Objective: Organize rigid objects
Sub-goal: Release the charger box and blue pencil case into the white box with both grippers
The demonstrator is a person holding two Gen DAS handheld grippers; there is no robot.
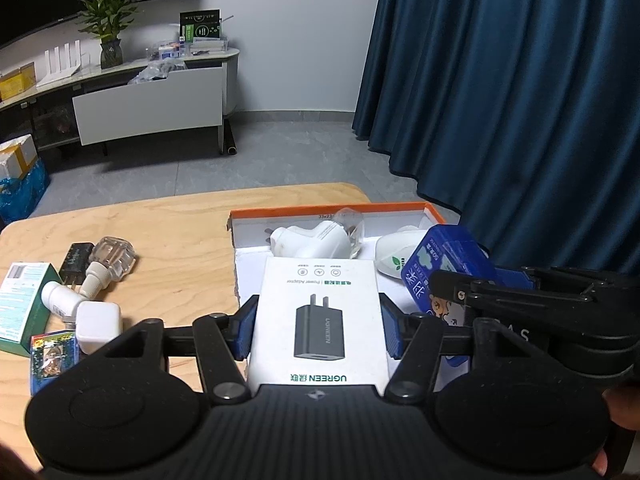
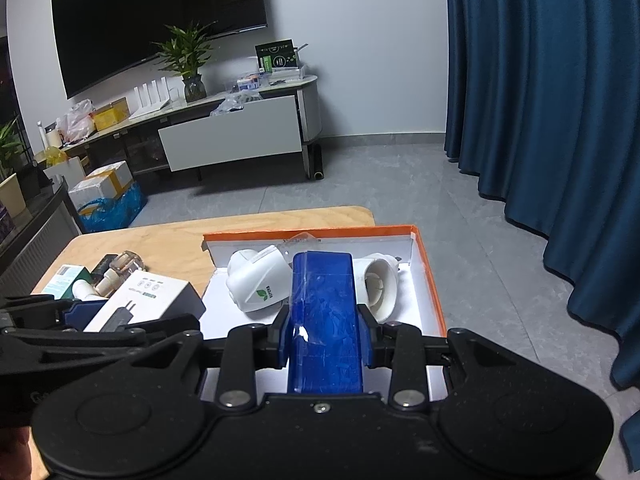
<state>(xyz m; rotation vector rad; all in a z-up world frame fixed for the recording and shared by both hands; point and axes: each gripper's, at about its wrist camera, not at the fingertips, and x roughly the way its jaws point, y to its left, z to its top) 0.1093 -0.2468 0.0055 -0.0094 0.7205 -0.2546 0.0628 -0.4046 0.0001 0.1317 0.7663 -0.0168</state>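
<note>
My left gripper (image 1: 318, 328) is shut on a white UGREEN charger box (image 1: 318, 320), held at the left front of the orange-rimmed box (image 1: 328, 212). My right gripper (image 2: 325, 338) is shut on a blue pack (image 2: 325, 320), held over the middle of the orange-rimmed box (image 2: 430, 276). The blue pack also shows in the left wrist view (image 1: 448, 264). The charger box also shows in the right wrist view (image 2: 144, 300). White plug-shaped devices (image 1: 312, 240) (image 2: 260, 280) (image 2: 380, 284) lie inside the box.
On the wooden table (image 1: 180, 232) left of the box lie a green-and-white carton (image 1: 20, 304), a black adapter (image 1: 74, 262), a clear glass bottle (image 1: 114, 258), a white bottle (image 1: 60, 300), a white cube charger (image 1: 98, 326) and a small colourful pack (image 1: 52, 354).
</note>
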